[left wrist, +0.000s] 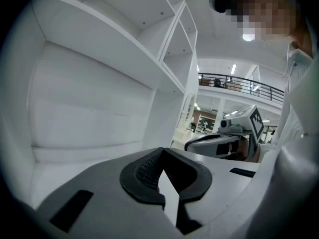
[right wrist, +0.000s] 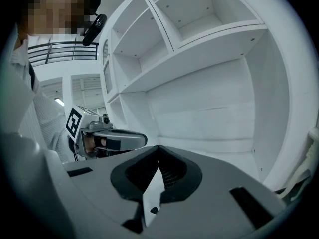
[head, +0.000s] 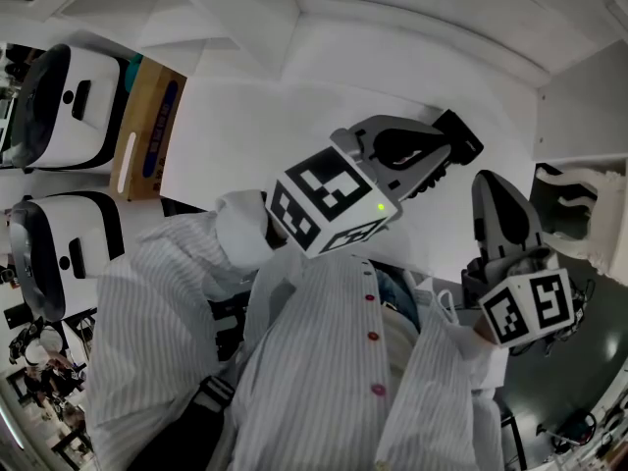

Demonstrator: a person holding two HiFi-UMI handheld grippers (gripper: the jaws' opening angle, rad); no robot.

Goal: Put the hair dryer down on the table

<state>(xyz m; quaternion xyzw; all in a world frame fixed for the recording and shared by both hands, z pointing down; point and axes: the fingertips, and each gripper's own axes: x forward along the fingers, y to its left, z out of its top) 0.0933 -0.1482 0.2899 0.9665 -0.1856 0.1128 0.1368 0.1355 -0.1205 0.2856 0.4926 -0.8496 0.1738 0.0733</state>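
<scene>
Head view | left gripper [head: 467, 143], right gripper [head: 491, 188]: fingers closed together, nothing held | hair dryer: none seen | set-down judged done or not begun.

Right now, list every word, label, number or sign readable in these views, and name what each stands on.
No words or numbers can be read in any view.
Brown cardboard box: blue label, print too blurred to read.
Left tool and right tool: black-and-white square marker patterns only, no letters or digits.
</scene>
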